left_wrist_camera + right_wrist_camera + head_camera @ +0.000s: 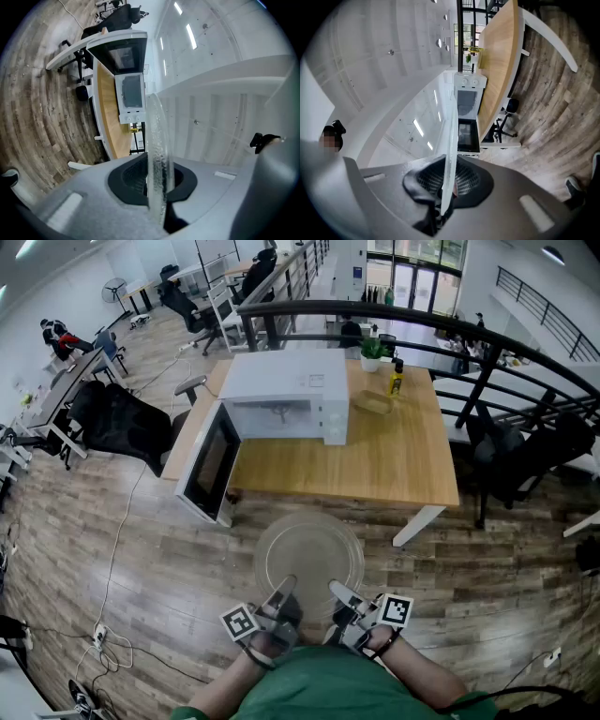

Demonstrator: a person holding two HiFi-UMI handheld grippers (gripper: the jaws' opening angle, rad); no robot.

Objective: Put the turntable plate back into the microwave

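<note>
1. While the turntable plate [309, 554] hangs in the air above the floor, well apart from the microwave [286, 395], it is carried only by its near rim. The left hand-held gripper [284, 592] and the right hand-held gripper [343, 594] are each clenched on this rim, side by side.
2. The far part of the glass has no support. I judge that the plate could tip forward or slide out of the pads if one grip loosens or the two hands move unevenly.
3. The door [208, 463] stands open toward the person, past the edge of the surface [403, 460]. The plate could knock against the door or the frame of the cavity on the way in.
4. The plate could also land off centre and sit crooked.
5. The cavity of the microwave is open and holds no plate. A small part shows at the middle of its floor, too small to name.
6. Behind the microwave, a white pot [372, 362] holds a green plant.
</note>
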